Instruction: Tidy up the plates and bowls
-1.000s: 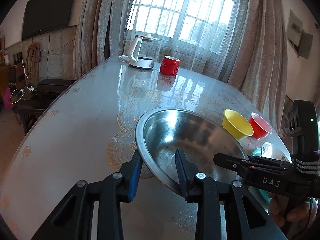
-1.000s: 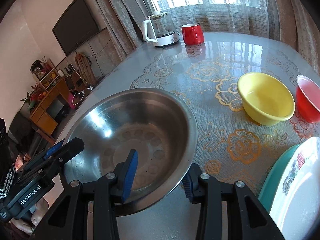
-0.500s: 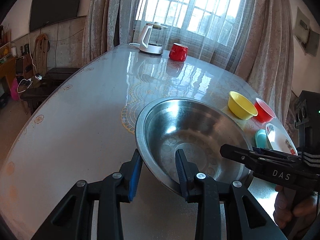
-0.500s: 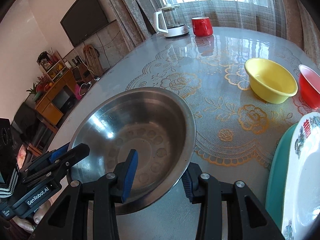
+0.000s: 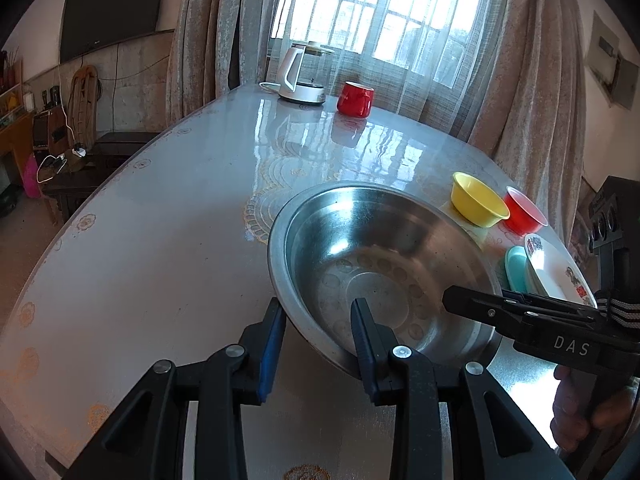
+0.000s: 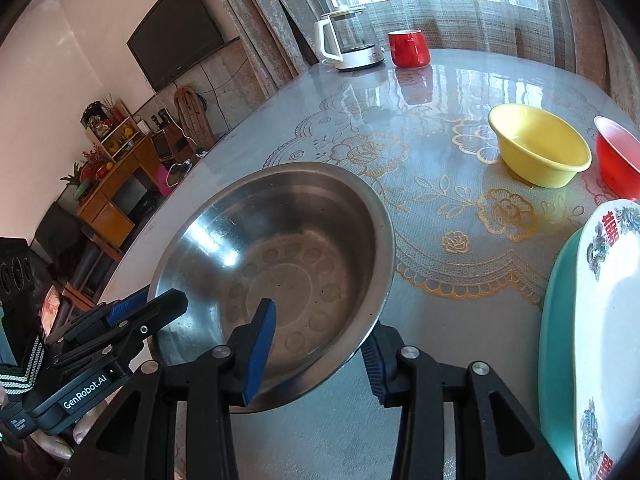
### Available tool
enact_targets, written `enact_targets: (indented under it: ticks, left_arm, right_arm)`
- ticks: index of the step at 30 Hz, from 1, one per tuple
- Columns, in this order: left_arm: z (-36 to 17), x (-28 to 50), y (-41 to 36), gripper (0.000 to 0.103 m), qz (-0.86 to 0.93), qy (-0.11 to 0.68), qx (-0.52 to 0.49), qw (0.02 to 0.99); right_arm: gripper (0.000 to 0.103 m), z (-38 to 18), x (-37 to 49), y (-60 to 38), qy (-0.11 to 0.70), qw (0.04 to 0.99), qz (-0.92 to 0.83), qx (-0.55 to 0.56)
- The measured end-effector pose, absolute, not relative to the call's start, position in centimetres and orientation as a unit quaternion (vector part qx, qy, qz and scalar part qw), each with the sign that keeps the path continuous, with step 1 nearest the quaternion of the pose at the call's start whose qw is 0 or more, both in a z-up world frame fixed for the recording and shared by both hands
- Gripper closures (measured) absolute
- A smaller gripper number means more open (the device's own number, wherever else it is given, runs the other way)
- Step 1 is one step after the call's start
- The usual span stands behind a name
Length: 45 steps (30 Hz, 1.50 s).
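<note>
Lace-patterned table [image 6: 460,240]: "DAS" right tongs [image 6: 316,356] and "GenRobot.AI" left tongs [image 5: 316,344] both clamp the steel bowl [image 6: 280,264].

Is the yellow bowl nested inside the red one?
No, the yellow bowl stands on the table by itself, beside the red bowl, both empty.

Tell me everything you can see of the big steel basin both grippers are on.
The steel basin is a wide, round, shiny metal bowl with a flat rolled rim and rings of stamped circles in its bottom. It is empty and tilted, its near edge over the table. The left gripper and right gripper each straddle the near rim, one finger inside, one outside. Whether its base touches the table cannot be told. Nothing else touches it.
</note>
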<state>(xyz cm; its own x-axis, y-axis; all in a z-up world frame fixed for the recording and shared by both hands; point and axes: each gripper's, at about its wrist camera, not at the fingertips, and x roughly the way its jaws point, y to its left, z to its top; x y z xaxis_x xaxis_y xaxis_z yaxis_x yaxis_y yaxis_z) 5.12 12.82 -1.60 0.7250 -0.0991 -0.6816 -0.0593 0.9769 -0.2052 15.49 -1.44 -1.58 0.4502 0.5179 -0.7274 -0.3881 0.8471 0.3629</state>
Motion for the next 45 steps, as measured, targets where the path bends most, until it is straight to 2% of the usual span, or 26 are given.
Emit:
enact_targets:
  ticks: [16,32,34,36,41,45]
  left_arm:
    - [1.0,4.4,12.6,0.068,0.028,0.334,-0.112,0.936]
    - [3.4,8.5,4.8,0.067,-0.009,0.323,-0.076,0.943]
    - [3.7,9.2,3.7,0.065,-0.018,0.32,-0.069,0.945]
    - [3.9,10.1,2.6,0.058,-0.027,0.321,-0.062,0.945]
    - [3.9,12.9,0.4,0.052,-0.045,0.338,-0.069,0.937]
    - [3.6,14.8,-1.3,0.051,-0.051,0.355,-0.065,0.931]
  right_arm:
    - [0.06,-0.3,15.2,-4.4,0.433,0.862,0.246,0.092]
    - [0.059,1.6,15.9,-13.0,0.41,0.875,0.212,0.144]
    - [0.059,1.9,16.5,-14.6,0.409,0.875,0.204,0.158]
    - [0.059,2.2,17.2,-16.0,0.407,0.876,0.195,0.17]
    - [0.059,2.6,19.0,-18.9,0.417,0.866,0.183,0.207]
    - [0.059,2.0,20.5,-20.5,0.429,0.856,0.172,0.231]
